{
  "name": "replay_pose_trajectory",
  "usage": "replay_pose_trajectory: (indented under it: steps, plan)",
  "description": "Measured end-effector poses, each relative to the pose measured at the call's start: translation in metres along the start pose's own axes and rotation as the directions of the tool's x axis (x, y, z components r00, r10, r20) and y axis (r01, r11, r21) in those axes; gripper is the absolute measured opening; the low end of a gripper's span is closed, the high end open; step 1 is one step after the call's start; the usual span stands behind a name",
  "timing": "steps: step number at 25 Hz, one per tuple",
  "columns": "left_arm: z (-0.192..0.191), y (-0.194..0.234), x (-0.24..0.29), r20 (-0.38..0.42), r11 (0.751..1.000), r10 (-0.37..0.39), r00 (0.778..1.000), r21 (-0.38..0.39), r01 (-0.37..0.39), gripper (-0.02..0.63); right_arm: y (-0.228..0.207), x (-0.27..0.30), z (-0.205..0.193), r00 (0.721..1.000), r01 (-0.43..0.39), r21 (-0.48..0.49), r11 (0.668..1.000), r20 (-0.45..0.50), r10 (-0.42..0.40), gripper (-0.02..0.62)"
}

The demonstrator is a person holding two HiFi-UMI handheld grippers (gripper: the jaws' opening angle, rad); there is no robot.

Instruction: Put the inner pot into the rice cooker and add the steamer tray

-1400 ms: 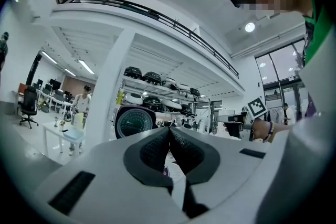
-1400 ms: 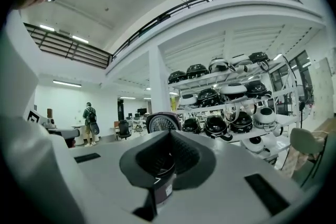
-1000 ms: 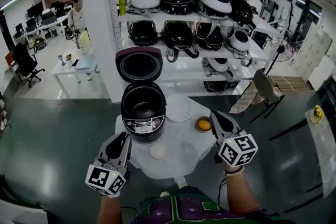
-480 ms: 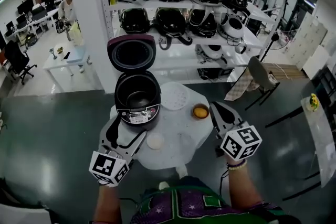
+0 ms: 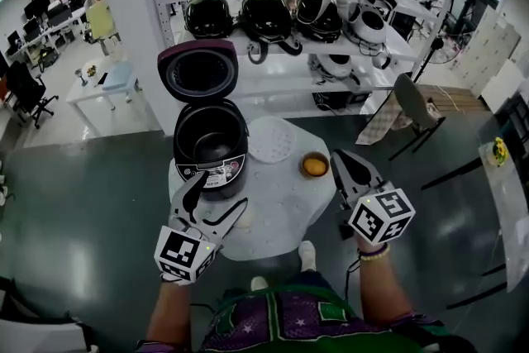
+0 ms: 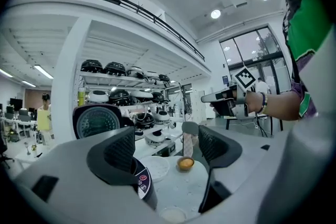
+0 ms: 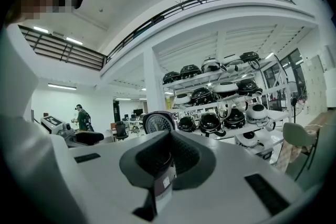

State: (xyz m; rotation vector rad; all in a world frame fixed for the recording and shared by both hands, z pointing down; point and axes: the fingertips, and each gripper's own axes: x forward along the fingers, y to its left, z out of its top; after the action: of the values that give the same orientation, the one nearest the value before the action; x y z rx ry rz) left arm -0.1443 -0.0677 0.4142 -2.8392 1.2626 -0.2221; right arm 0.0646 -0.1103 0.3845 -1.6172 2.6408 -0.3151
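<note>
The black rice cooker [image 5: 210, 151] stands on the round white table [image 5: 285, 215] with its lid [image 5: 198, 72] up; the dark inner pot [image 5: 212, 143] sits inside it. To the cooker's right the white perforated steamer tray [image 5: 271, 144] lies flat on the table. My left gripper [image 5: 214, 203] is open and empty, just in front of the cooker. In the left gripper view the tray [image 6: 157, 168] shows between the jaws of the left gripper [image 6: 165, 149]. My right gripper [image 5: 347, 171] is shut, holds nothing and hovers at the table's right edge, beside the orange bowl [image 5: 315, 166].
A small white dish [image 6: 172, 214] lies on the table under my left gripper. Behind the table, white shelves [image 5: 281, 21] hold several more rice cookers. A grey chair [image 5: 411, 107] stands to the right. A person [image 5: 97, 8] works at desks far left.
The left gripper's jaws have gone from shut to wide open, and it has moved forward to the cooker's front. The right gripper stays shut near the orange bowl.
</note>
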Motion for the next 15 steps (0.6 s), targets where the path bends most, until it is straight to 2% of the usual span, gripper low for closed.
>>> replay_pose_trajectory:
  steps: [4,11,15]
  plan:
    - [-0.001,-0.012,0.033,-0.010,0.999,-0.020,1.000,0.040,0.020,0.391,-0.027,0.007,0.001,1.000,-0.007,0.007,1.000,-0.010,0.007,0.006]
    - [-0.011,-0.026,0.091,-0.065,0.999,0.007,0.998,0.047,-0.004,0.391,-0.073,0.021,0.012,0.998,-0.053,-0.009,0.999,-0.027,0.053,0.006]
    - [-0.026,-0.033,0.132,-0.124,0.999,0.012,0.992,0.048,-0.007,0.391,-0.107,0.037,0.022,0.996,-0.084,-0.015,0.996,-0.035,0.084,0.006]
